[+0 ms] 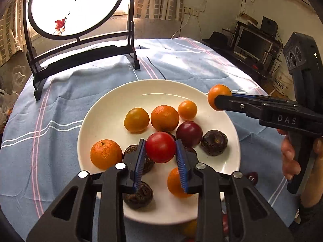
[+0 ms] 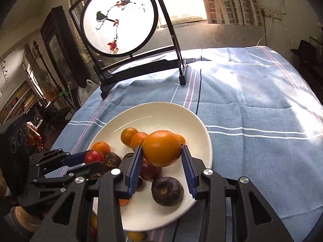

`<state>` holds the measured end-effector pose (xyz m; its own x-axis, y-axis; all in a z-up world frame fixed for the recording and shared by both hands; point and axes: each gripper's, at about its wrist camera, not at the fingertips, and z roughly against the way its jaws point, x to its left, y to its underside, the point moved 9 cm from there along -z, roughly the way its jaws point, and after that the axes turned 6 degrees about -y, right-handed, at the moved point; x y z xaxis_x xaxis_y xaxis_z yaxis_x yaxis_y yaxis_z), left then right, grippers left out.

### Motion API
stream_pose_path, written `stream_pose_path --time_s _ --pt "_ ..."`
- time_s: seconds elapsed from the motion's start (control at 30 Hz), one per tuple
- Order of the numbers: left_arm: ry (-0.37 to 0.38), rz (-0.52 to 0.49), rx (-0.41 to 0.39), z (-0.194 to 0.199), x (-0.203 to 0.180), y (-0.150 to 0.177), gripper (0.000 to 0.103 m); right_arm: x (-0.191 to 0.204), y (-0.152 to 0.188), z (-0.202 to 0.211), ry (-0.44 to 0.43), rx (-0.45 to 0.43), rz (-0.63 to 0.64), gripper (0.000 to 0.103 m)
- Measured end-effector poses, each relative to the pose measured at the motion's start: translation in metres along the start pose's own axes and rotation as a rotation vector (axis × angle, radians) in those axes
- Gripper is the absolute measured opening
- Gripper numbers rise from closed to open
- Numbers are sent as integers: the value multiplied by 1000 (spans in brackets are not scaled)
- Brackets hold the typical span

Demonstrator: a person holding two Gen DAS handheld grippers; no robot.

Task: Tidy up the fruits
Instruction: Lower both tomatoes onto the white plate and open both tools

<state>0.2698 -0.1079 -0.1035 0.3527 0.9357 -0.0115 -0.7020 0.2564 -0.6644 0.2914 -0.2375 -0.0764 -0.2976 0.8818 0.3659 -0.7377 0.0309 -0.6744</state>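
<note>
A: Left gripper (image 1: 160, 147) clamps the red fruit (image 1: 160, 146) above the plate (image 1: 113, 100); right gripper (image 2: 162, 151) pinches the orange (image 2: 162, 148) over its rim.

B: Both loaded. I'd lower each into a bare patch before opening, so nothing rolls onto the tablecloth (image 1: 60, 111).

Home: clothed table (image 1: 181, 60), curtained window (image 2: 222, 4), bookshelves (image 2: 18, 98).

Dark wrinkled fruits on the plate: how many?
3 dark fruits visible: one near the plate's right side, one behind the left gripper's left finger, one near the front rim. Others may hide behind the red fruit.
</note>
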Motion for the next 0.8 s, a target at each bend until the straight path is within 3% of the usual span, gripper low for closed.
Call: stream_pose_path --time_s 0.03,0.07,0.2,0.33,0.53,0.7,0.8 --pt "-16 6 9 -6 3 0 48 -1 0 -1 8 -11 -2 61" --pt "-28 21 5 -9 9 0 53 -1 0 2 14 -28 -1 63" --pt "19 81 -33 10 16 3 56 1 9 20 -30 -44 -14 63" --pt "25 21 -76 45 5 27 70 4 31 48 -65 -66 -15 63" --pt "-7 -93 -61 78 -19 92 70 0 85 79 -35 -79 -22 64" --pt "56 -108 -42 94 -45 135 70 1 128 92 14 -68 2 64" --pt "63 -115 -45 92 -59 147 70 3 132 103 8 -99 8 64"
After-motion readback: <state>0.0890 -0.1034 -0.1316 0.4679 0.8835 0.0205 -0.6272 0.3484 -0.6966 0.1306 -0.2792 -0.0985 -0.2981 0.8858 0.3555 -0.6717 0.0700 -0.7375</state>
